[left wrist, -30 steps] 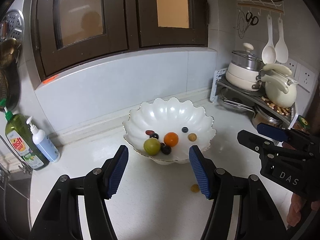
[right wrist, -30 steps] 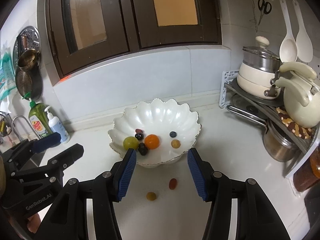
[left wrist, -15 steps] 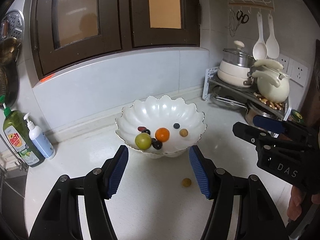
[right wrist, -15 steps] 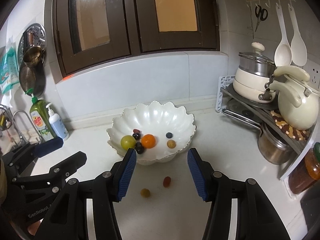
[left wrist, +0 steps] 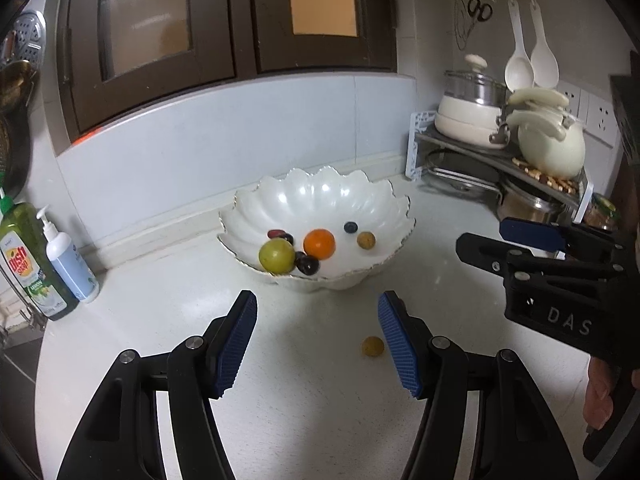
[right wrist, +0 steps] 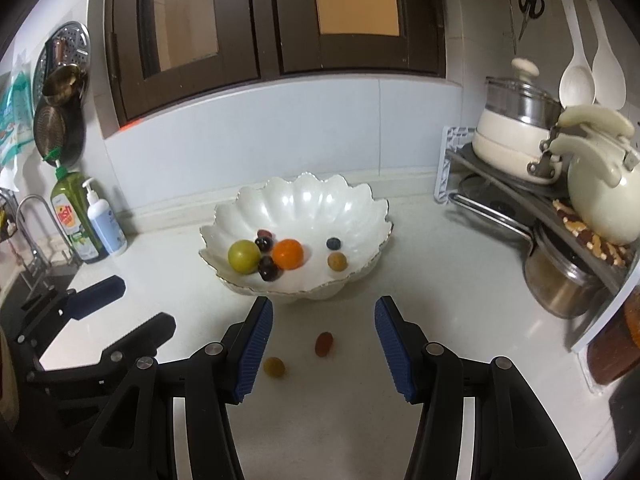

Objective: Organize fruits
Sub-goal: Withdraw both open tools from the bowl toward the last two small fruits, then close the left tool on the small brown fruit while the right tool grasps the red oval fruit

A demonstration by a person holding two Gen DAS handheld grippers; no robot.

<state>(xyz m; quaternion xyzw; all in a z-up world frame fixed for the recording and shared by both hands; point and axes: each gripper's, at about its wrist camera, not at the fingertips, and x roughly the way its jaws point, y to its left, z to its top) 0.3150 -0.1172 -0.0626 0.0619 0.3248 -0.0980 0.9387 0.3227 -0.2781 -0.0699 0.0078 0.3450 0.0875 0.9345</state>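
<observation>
Nearest the right-hand camera, the right gripper (right wrist: pixel 323 340) hangs over the white countertop (right wrist: pixel 440 280) with its blue-padded jaws apart and nothing between the pads; framed in that gap lie the two stray fruits, a small reddish one (right wrist: pixel 323 343) and a yellow-brown one (right wrist: pixel 274 367) just beside the left pad, both loose on the counter and apart from each other. The left gripper (left wrist: pixel 318 340) is likewise open and empty, its jaws about as wide as the other's, and the same yellow-brown fruit (left wrist: pixel 373 346) sits just inside its right pad (the reddish one does not show in this view). Both tools tilt downward toward the surface, which suits picking small round things from above; the half-open spread looks chosen to straddle a berry-sized fruit without knocking it rolling. Just beyond the pads stands the scalloped white bowl (right wrist: pixel 360 208), evidently the gathering place, holding a green fruit (right wrist: pixel 244 256), an orange one (right wrist: pixel 287 254), several dark grapes (right wrist: pixel 267 268), a blueberry (right wrist: pixel 333 243) and another yellow-brown fruit (right wrist: pixel 337 261). So most of the job seems done, with two pieces left outside. Farther off, soap bottles (right wrist: pixel 90 220) stand by the sink at the left and a rack of pots (right wrist: pixel 540 184) fills the right corner.
</observation>
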